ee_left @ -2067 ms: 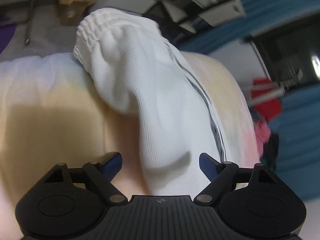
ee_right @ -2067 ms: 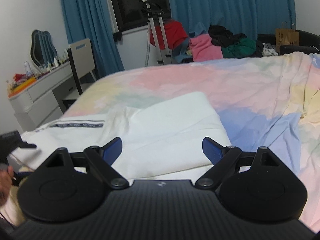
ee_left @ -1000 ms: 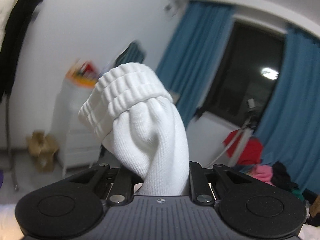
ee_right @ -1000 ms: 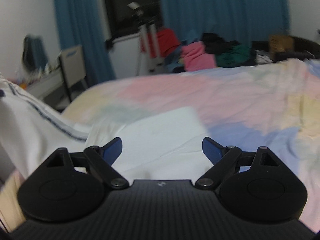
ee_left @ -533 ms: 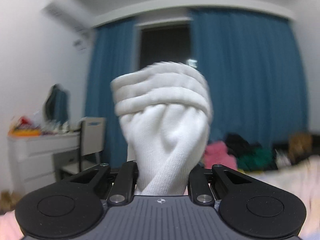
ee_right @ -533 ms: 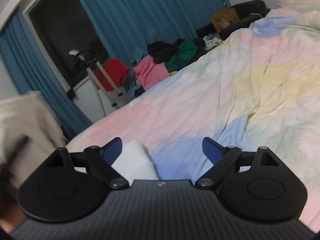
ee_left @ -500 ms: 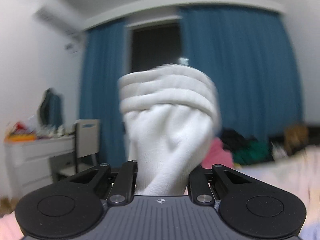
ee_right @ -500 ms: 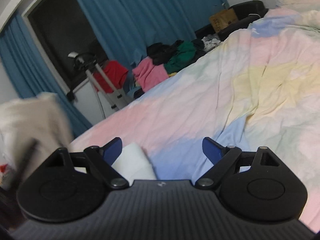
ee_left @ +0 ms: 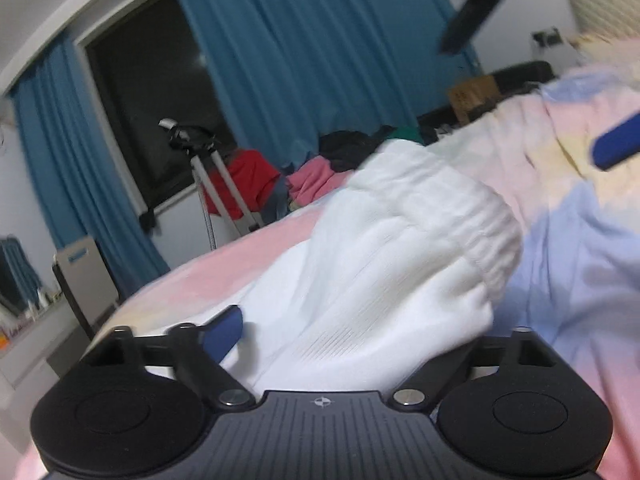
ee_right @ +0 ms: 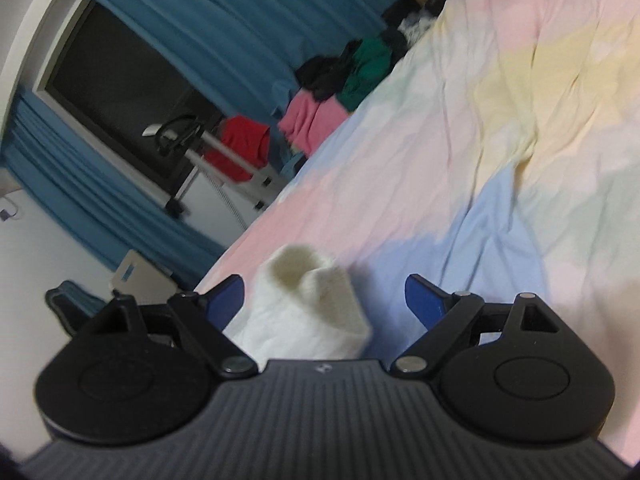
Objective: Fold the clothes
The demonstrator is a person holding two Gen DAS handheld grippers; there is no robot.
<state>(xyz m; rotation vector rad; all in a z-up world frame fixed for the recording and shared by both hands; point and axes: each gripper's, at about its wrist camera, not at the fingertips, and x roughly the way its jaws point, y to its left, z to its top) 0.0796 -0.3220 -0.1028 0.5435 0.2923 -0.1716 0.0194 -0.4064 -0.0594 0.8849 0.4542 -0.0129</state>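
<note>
White garment (ee_left: 384, 280) is down on the bed (ee_left: 580, 248), lying between the left gripper (ee_left: 340, 332)'s spread fingers, its long axis running from the gripper's body up and to the right. The ribbed, gathered cuff (ee_left: 480, 220) is the far end, pointing toward the head of the bed. The left jaws stand wide apart; the cloth drapes over the right finger, and whether it is pinched at all cannot be told. From the right wrist the garment (ee_right: 308, 308) shows as a rolled white bundle just inside the left finger, open end up. The right gripper (ee_right: 324, 300) is wide open too, holding nothing, and its blue tip (ee_left: 616, 146) pokes in at the right of the left view. Bed cover is pastel patches: pink, blue, yellow. Beyond it, a clothes heap (ee_right: 340, 76), a tripod (ee_left: 216, 184), blue curtains (ee_left: 320, 48) and a dark window (ee_left: 148, 92).
</note>
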